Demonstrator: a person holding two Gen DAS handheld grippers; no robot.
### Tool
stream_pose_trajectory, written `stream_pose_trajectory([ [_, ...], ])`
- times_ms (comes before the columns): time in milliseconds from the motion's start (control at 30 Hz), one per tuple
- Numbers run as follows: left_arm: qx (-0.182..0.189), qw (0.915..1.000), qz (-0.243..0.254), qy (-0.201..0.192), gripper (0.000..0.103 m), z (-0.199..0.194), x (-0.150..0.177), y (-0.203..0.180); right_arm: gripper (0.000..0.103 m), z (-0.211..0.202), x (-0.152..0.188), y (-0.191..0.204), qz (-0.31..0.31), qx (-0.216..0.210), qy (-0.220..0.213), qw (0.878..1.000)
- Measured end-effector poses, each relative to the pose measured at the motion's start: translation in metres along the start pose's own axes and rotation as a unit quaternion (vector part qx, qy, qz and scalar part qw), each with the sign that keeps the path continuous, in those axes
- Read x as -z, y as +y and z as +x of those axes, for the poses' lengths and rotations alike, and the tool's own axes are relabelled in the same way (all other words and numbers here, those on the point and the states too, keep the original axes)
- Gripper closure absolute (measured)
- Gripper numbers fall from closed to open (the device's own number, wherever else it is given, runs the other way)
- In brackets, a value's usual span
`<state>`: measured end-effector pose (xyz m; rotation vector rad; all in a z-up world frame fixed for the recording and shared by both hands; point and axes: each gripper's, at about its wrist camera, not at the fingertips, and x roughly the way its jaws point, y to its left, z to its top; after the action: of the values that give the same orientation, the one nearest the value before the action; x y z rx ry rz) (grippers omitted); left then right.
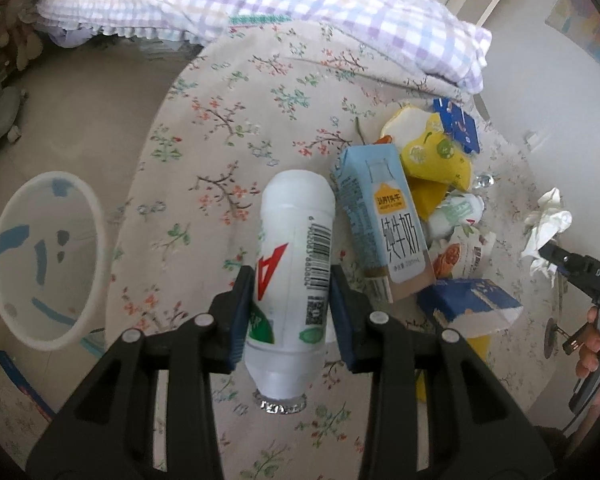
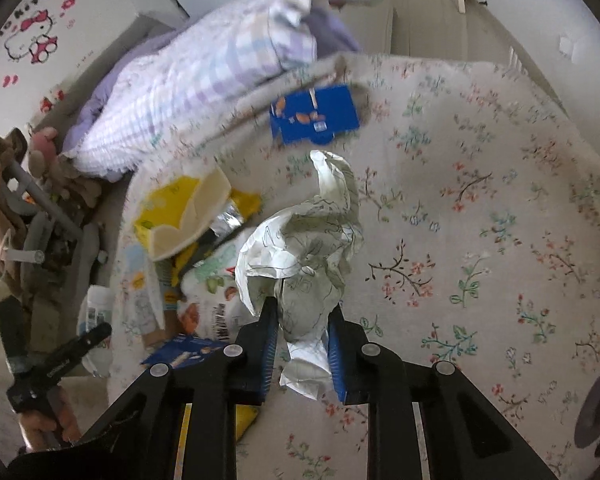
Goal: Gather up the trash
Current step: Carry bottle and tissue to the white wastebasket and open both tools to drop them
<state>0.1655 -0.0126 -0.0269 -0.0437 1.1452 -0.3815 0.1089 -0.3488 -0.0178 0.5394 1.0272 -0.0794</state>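
The left gripper [image 1: 290, 312] squeezes a white bottle [image 1: 294, 264] over the flowery bed [image 1: 228, 128], and the right gripper [image 2: 303, 342] squeezes crumpled paper [image 2: 304, 248].

Left gripper [image 1: 291, 312]: both pads clamped against the sides of a white bottle [image 1: 292, 272], held off the surface. Right gripper [image 2: 303, 344]: fingers closed on crumpled paper [image 2: 304, 264], likewise raised.

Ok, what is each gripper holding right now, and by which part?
The left gripper clamps the white bottle across its body, toward the neck end. The right gripper pinches the crumpled paper near its lower end.
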Motion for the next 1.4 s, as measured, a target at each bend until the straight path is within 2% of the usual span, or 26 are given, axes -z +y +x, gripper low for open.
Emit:
stream_pose_trajectory([
  [100,-0.001,0.9999,-0.01,-0.01,0.064,-0.011,0.003,0.012,0.08,-0.013,0.004,0.011,-0.002,-0.017,-0.011,1.0],
  [267,-0.011,0.9991,-0.033,-0.025,0.064,-0.028,0.009,0.039,0.08,-0.011,0.007,0.048,-0.026,-0.045,-0.016,0.999],
  [533,-0.043,0.994,-0.096,-0.032,0.064,-0.04,0.017,0.107,0.08,0.016,0.018,0.133,-0.083,-0.094,0.015,0.992],
  [700,-0.061,0.9893,-0.129,-0.031,0.064,-0.042,0.025,0.146,0.08,0.049,0.032,0.199,-0.127,-0.12,0.047,0.984],
  [867,-0.066,0.9862,-0.147,-0.036,0.064,-0.043,0.025,0.175,0.08,0.091,0.051,0.253,-0.156,-0.122,0.081,0.977],
  [1100,-0.079,0.9846,-0.153,-0.03,0.064,-0.027,0.026,0.208,0.079,0.14,0.075,0.3,-0.163,-0.131,0.115,0.971],
  [1267,-0.08,0.9859,-0.142,-0.039,0.063,-0.024,0.028,0.218,0.079,0.165,0.087,0.322,-0.169,-0.129,0.128,0.969],
  [1333,-0.09,0.9843,-0.148,-0.035,0.061,-0.027,0.029,0.225,0.079,0.17,0.089,0.326,-0.171,-0.127,0.13,0.968],
  [1367,-0.089,0.9832,-0.156,-0.035,0.052,-0.029,0.03,0.229,0.079,0.172,0.089,0.328,-0.172,-0.127,0.13,0.968],
  [1400,-0.091,0.9813,-0.166,-0.037,0.037,-0.032,0.032,0.234,0.079,0.174,0.089,0.33,-0.173,-0.127,0.131,0.968],
])
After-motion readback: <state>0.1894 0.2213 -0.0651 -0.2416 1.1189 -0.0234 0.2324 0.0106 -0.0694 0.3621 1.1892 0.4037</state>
